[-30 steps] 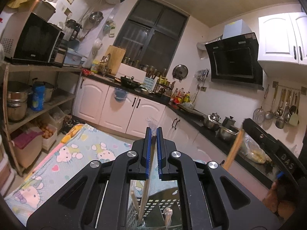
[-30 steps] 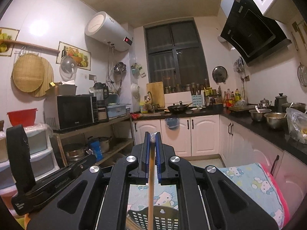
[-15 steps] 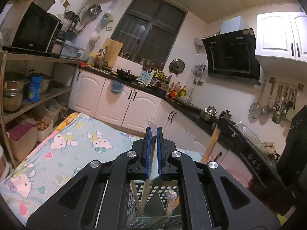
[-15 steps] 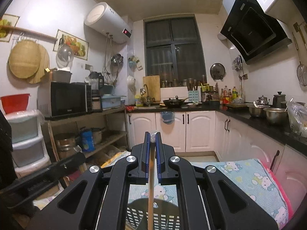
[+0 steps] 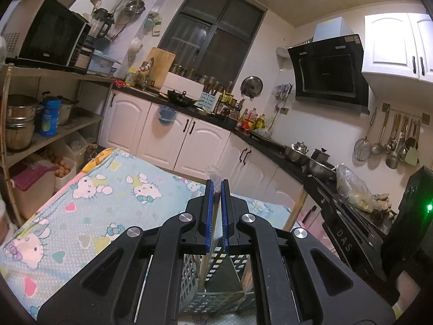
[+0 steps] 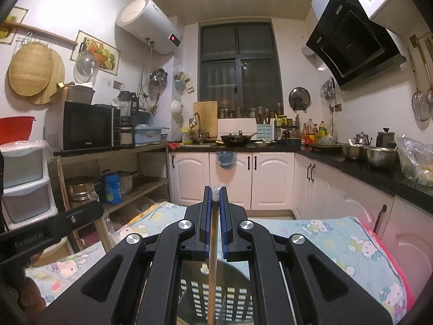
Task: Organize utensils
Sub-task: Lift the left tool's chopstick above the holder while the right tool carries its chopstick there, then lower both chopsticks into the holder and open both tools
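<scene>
In the left wrist view my left gripper is shut on a thin wooden stick with a clear plastic tip. The stick's lower end reaches down into a grey perforated utensil holder just below the jaws. My right gripper is shut on a second thin wooden stick. That stick hangs straight down into the same holder. The left wrist view catches this second stick from the side, beside the right gripper's black fingers. At the left edge of the right wrist view are the left gripper's fingers.
The holder stands on a table under a cartoon-cat cloth. White cabinets and a black counter with pots run along the back and right. A shelf with a microwave and pots stands at the left.
Both grippers have come down with their sticks. The holder and the cloth now fill more of the lower part of each view. Neither grip has changed.
</scene>
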Tool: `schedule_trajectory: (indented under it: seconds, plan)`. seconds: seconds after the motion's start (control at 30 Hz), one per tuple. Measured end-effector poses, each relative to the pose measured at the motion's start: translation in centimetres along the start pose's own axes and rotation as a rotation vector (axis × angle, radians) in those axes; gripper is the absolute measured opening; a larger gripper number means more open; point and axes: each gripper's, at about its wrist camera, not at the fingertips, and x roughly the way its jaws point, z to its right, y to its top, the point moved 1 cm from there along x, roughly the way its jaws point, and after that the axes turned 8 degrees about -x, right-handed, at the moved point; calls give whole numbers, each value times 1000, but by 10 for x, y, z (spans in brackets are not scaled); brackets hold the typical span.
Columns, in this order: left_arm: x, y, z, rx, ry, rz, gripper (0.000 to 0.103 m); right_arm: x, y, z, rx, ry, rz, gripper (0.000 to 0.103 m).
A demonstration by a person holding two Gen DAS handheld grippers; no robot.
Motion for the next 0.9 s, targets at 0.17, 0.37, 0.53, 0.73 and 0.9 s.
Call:
schedule_trajectory:
  seconds: [0.17, 0.37, 0.53, 0.73, 0.9]
  plan:
    - [1, -6, -8, -14, 9, -10, 1, -5, -9, 2, 7, 5, -22, 6]
    - [3, -13, -11, -15, 23, -32, 1, -13, -16, 8, 28, 22, -69, 6]
    - [1, -16, -11, -13, 25, -45, 1, -21, -23, 13, 73, 31, -116, 6]
    - [1, -20, -12, -17, 27, -60, 1, -30, -31, 16, 126, 49, -156, 6]
    - [-4, -21, -14, -23, 34, -73, 2, -37, -30, 18, 167, 72, -178, 7]
